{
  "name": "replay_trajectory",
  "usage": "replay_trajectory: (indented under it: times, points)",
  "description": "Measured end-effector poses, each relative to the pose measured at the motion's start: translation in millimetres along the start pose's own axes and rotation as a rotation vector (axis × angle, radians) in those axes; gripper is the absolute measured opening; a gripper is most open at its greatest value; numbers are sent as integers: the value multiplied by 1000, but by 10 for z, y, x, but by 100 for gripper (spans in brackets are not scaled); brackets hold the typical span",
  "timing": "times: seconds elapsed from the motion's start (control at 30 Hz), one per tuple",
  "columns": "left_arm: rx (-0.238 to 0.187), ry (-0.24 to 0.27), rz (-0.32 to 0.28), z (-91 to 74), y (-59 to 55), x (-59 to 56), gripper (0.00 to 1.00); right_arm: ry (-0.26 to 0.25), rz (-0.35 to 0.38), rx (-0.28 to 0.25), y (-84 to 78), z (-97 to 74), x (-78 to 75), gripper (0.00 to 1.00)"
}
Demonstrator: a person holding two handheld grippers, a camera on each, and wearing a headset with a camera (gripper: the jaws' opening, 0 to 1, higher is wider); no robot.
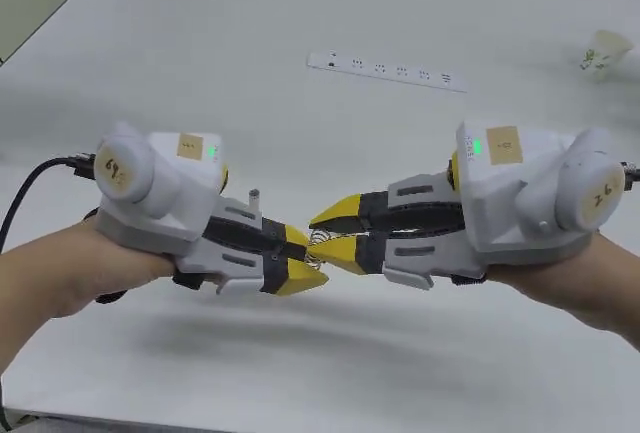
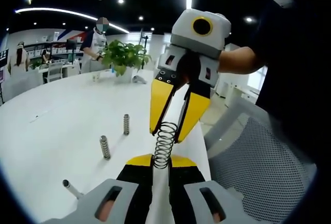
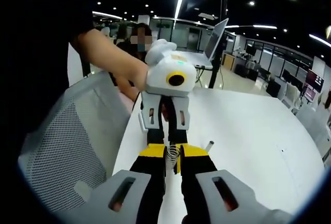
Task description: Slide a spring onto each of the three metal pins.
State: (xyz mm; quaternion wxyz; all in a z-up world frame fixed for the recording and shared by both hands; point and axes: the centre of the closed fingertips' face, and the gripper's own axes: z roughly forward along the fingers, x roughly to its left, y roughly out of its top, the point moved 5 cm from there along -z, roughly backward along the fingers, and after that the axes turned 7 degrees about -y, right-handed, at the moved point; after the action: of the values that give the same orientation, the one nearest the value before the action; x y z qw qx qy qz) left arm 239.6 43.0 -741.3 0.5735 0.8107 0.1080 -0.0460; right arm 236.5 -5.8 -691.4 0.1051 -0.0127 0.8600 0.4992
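Left gripper view: left gripper (image 2: 160, 160) jaws clamp a coiled steel spring (image 2: 165, 142), its axis toward the right gripper (image 2: 166, 135), whose jaws straddle its far end, grip unclear; bare metal pin (image 2: 68, 185) stands leftward

White table (image 1: 200, 43); power strip (image 1: 385, 70) lying flat; two sprung pins (image 2: 105, 147) upright.

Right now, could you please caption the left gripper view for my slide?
Left hand-held gripper and right hand-held gripper meet on one spring; two pins already wear springs, one pin is bare.
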Motion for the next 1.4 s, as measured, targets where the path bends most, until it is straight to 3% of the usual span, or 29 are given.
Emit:
replay_trajectory:
  times: [0.67, 1.27, 1.4]
  points:
    - [-30, 19, -37, -48, 45, -15, 7, 2, -19, 10, 53, 6, -24, 7]
    - [-39, 72, -57, -198, 22, 23, 23, -7, -36, 19, 72, 6, -74, 7]
    - [-39, 88, -60, -230, 2, 28, 31, -12, -37, 16, 77, 4, -85, 7]
